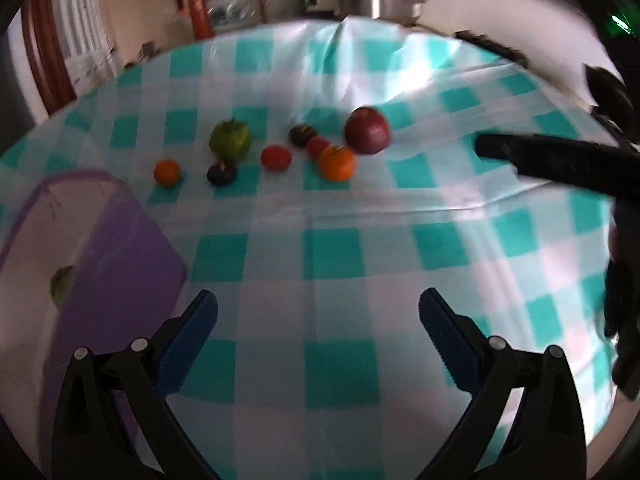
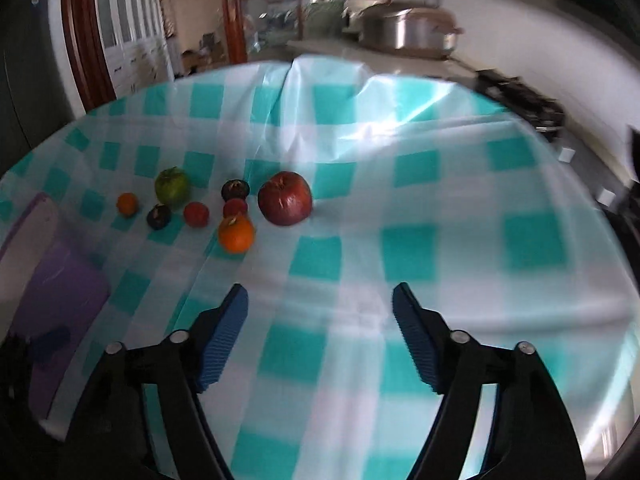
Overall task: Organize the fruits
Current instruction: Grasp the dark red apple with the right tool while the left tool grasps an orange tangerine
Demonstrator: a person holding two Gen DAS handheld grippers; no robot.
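Observation:
Several fruits lie in a cluster on the teal-and-white checked tablecloth: a big red apple, a green fruit, an orange, a small orange, a red fruit and two dark fruits. A purple bin stands at the left with a green fruit inside. My left gripper is open and empty. My right gripper is open and empty; one of its fingers shows in the left view.
A steel pot stands on a counter behind the table. A dark stove is at the far right. A red-framed door is at the back.

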